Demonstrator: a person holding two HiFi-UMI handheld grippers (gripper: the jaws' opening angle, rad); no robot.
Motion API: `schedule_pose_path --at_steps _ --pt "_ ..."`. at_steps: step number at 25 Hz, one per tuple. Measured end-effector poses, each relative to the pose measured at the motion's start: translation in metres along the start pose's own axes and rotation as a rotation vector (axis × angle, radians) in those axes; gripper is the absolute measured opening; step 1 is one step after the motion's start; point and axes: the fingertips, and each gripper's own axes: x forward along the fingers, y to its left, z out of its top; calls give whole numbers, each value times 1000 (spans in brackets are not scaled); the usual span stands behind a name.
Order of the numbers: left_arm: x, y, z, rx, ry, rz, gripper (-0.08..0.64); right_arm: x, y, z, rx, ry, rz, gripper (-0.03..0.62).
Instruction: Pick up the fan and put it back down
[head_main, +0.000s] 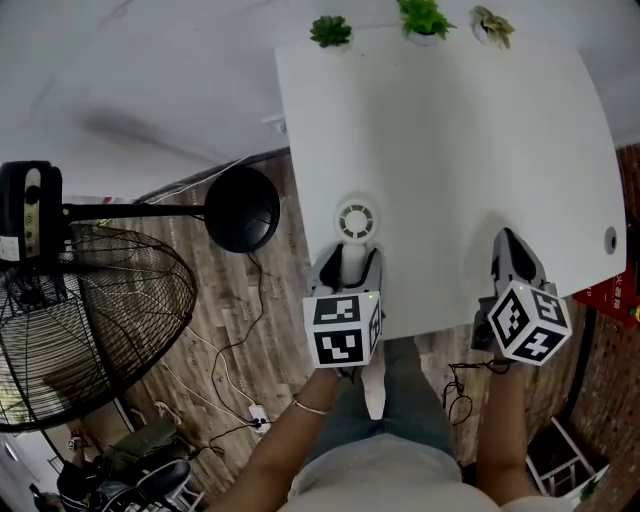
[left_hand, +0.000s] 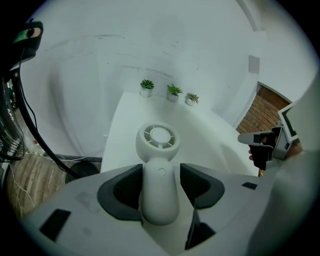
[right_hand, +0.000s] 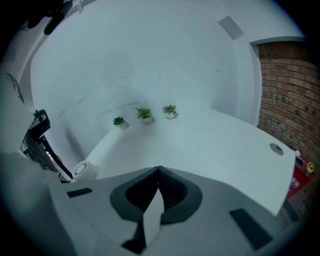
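Fan: the small white fan (head_main: 355, 221) (left_hand: 158, 137) (right_hand: 84, 170) lies flat on the table (head_main: 450, 150) (left_hand: 122, 125) (right_hand: 225, 145). It is close to the left edge and on your near side. Its round head points far and its handle (left_hand: 160, 195) points back at you.

Left gripper: your left gripper (head_main: 350, 257) (left_hand: 160, 168) straddles the handle with its fingers spread, one on each side. The left pad sits right at the handle and a slim gap shows at the right pad, so nothing pinches the fan.

Right gripper: your right gripper (head_main: 508, 240) (right_hand: 159, 170) is over the near right part of the table, well apart from the fan. Its fingers are pressed together with nothing between them.

Table: it is white, and its near edge lies just in front of you.

Plants: three small potted plants (head_main: 331, 31) (left_hand: 172, 92) (right_hand: 144, 115) stand in a row along the far edge.

Grommet: a round grommet (head_main: 610, 239) (right_hand: 275, 148) sits in the tabletop by the right edge.

Floor fan: a black floor fan (head_main: 90, 300) is on the wood floor (head_main: 250, 330) left of the table. Its round base (head_main: 242, 208) is just beside the table's left edge.

Cables: thin cables (head_main: 230, 375) trail over the floor near your legs.

Brick wall: a brick wall (right_hand: 285, 90) (left_hand: 262, 110) rises to the right of the table.
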Motion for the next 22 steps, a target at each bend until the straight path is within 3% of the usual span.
schedule_pose_path --at_steps 10,22 --pt "-11 8 -2 -23 -35 18 244 -7 5 1 -10 -5 9 1" --pt "-44 13 21 -61 -133 -29 244 -25 28 19 -24 -56 28 1"
